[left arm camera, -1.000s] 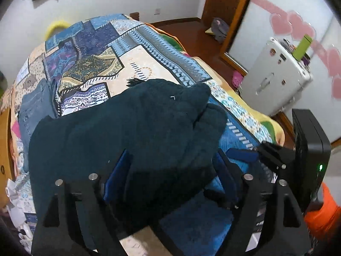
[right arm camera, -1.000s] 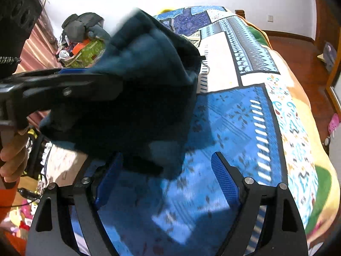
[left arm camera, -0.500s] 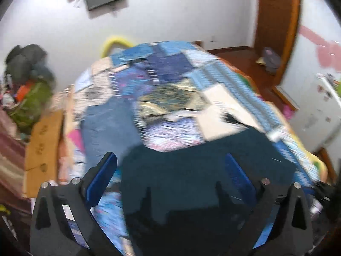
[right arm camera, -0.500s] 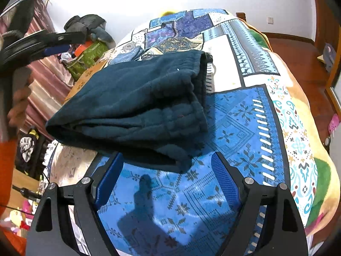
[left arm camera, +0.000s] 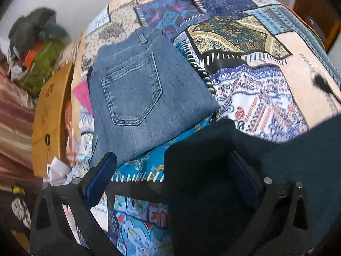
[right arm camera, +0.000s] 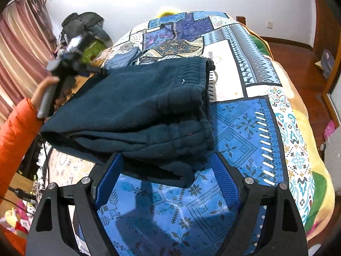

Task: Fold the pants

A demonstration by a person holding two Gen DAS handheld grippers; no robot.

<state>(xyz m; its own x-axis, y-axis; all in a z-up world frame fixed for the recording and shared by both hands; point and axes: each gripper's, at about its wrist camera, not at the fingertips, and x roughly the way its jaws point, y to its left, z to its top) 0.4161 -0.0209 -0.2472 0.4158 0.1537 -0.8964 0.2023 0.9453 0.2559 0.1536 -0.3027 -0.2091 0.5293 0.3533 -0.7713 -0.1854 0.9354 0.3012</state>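
The dark teal pants point(right arm camera: 138, 111) lie folded in a thick stack on the patterned bedspread point(right arm camera: 240, 128). My right gripper point(right arm camera: 168, 166) is open at their near edge, and the lowest fold reaches in between its blue pads without being pinched. My left gripper point(left arm camera: 170, 160) is wide open over the stack's left corner, where the dark pants point(left arm camera: 213, 181) cover part of its right finger. In the right wrist view the left gripper point(right arm camera: 85, 68) is blurred at the far left corner, held by a hand in an orange sleeve point(right arm camera: 15, 132).
Folded blue jeans point(left arm camera: 138, 98) lie on the bed just beyond the left gripper. A wooden board point(left arm camera: 51, 117) and a clothes pile point(right arm camera: 85, 27) stand along the bed's left side by the curtain point(right arm camera: 21, 49). Wooden floor point(right arm camera: 298, 64) runs along the right.
The left gripper opened and let go of the dark pants, which dropped into a folded stack on the bed. It then swung left and down towards the jeans. The right gripper stayed put.
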